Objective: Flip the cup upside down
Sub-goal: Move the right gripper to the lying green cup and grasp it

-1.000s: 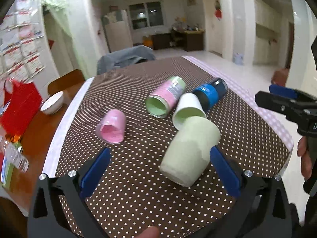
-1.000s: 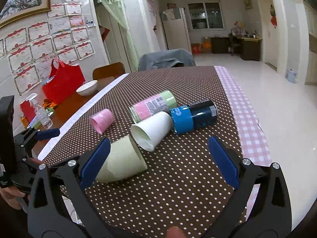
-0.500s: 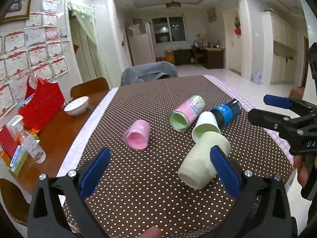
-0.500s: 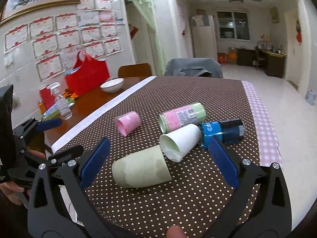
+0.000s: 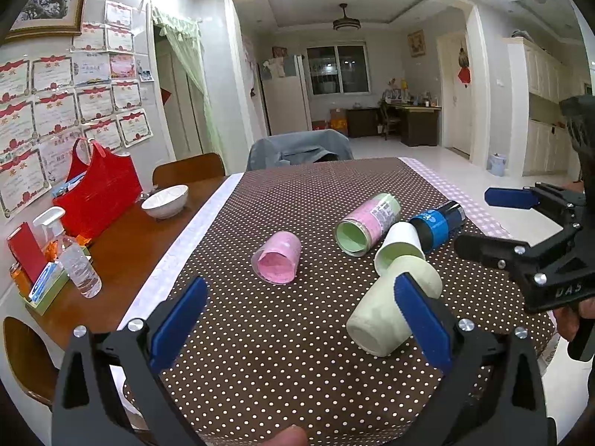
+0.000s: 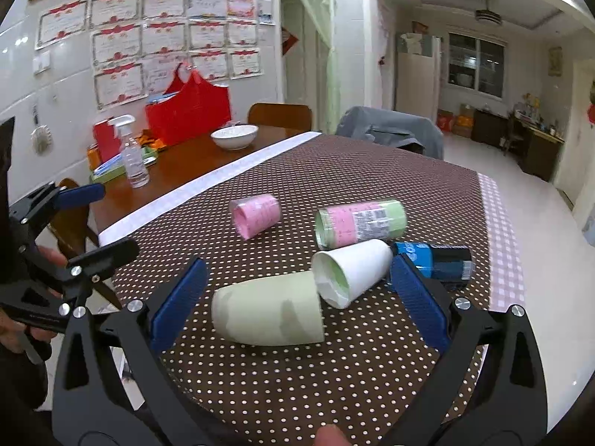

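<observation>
Several cups lie on their sides on the brown polka-dot tablecloth (image 5: 297, 364). A pale green cup (image 5: 390, 312) lies nearest, also in the right wrist view (image 6: 267, 312). Behind it lie a white cup (image 5: 399, 245) (image 6: 353, 271), a pink-and-green cup (image 5: 366, 223) (image 6: 359, 221), a blue-and-black cup (image 5: 438, 223) (image 6: 435, 256) and a pink cup (image 5: 277, 258) (image 6: 254, 213). My left gripper (image 5: 301, 319) is open and empty, above the table's near edge. My right gripper (image 6: 297, 308) is open and empty, with the pale green cup beyond its fingertips.
A wooden table at the left holds a white bowl (image 5: 165, 200), a red bag (image 5: 98, 189), a spray bottle (image 5: 76, 260) and a water bottle (image 6: 135, 165). Chairs (image 5: 297, 148) stand at the far end. The cloth's pink checked edge (image 6: 498, 230) runs along the right.
Both grippers have pulled back and tilted up from the cups, so more of the room and table shows. The cups have not moved. Both grippers stay open.
</observation>
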